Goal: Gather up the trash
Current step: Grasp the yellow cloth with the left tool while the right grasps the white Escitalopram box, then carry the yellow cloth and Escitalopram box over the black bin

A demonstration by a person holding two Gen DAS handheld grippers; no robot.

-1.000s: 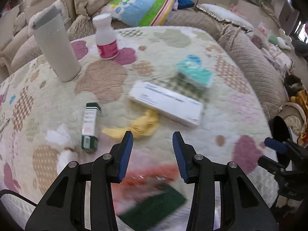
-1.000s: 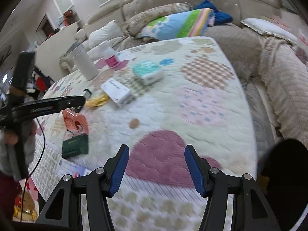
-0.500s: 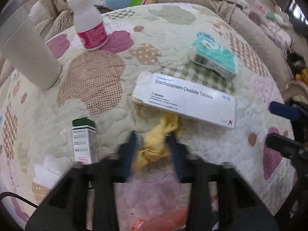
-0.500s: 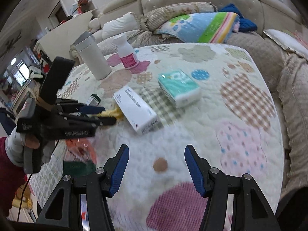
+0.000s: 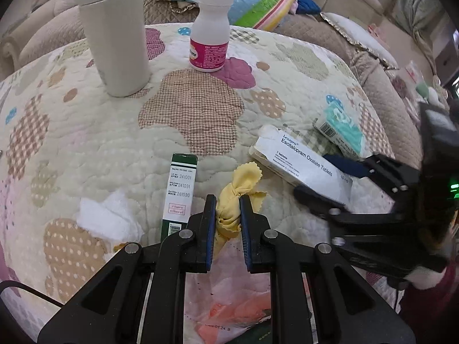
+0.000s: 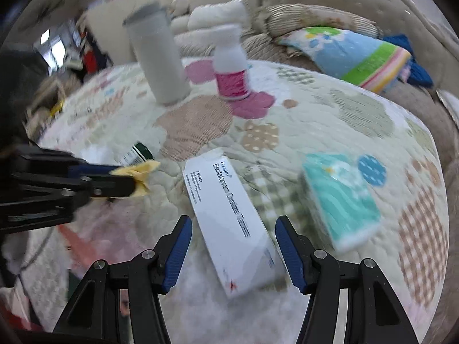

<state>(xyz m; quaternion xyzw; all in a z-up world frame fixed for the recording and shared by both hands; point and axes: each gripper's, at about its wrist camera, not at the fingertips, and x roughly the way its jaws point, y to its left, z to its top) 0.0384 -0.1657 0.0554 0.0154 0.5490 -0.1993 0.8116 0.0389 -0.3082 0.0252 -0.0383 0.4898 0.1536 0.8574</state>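
Observation:
My left gripper point(image 5: 227, 200) is shut on a crumpled yellow wrapper point(image 5: 239, 187) on the quilted table point(image 5: 94, 143); the wrapper also shows in the right wrist view point(image 6: 140, 172), pinched by the left gripper point(image 6: 126, 179). My right gripper point(image 6: 231, 223) is open, its fingers on either side of a white Escitalopram tablet box point(image 6: 232, 220), just above it. The same box point(image 5: 304, 163) lies right of the wrapper in the left wrist view, where the right gripper point(image 5: 312, 176) reaches in from the right.
A green-white carton point(image 5: 179, 192) and white tissue point(image 5: 103, 220) lie left of the wrapper. A teal tissue pack point(image 6: 341, 197), pink-labelled bottle point(image 5: 209, 31) and white tumbler point(image 5: 114, 34) stand further back. An orange wrapper point(image 5: 238, 315) lies near the front edge. Sofas surround the table.
My left gripper moved forward and shut on the yellow wrapper. My right gripper swung left across the table and came over the white tablet box, still open.

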